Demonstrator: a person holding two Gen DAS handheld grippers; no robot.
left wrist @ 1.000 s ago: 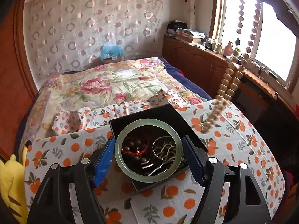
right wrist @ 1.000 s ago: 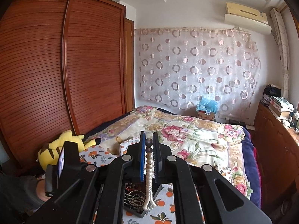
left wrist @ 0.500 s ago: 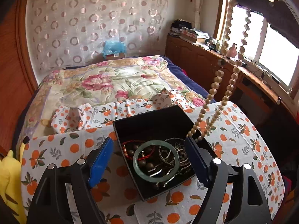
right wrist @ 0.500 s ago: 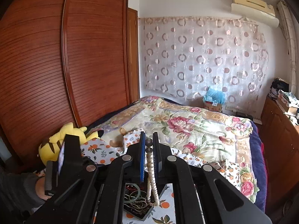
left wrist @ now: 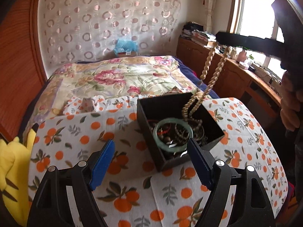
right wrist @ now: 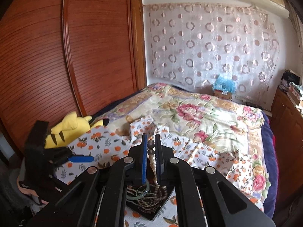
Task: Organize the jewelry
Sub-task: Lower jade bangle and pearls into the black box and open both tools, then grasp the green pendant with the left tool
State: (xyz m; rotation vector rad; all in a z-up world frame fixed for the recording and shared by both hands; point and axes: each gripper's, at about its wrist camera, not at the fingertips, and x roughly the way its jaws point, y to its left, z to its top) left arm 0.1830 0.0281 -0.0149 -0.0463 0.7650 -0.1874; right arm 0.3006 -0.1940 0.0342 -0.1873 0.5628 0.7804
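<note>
Holding bangle [left wrist: 172, 133], seemingly tangled chains: box [left wrist: 145, 113].

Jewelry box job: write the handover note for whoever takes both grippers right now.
Left gripper: open, holding nothing, hovering over the orange-print cloth just in front of the black box.
Right gripper: shut on the tan bead necklace, held high; the strand's lower end hangs into the box.
In the box: the green bangle, dark bead strands and metal pieces.
Done: bangle is in the box.
Left: lower the necklace fully into the box, then open the right gripper. No lid is visible in either view.
</note>
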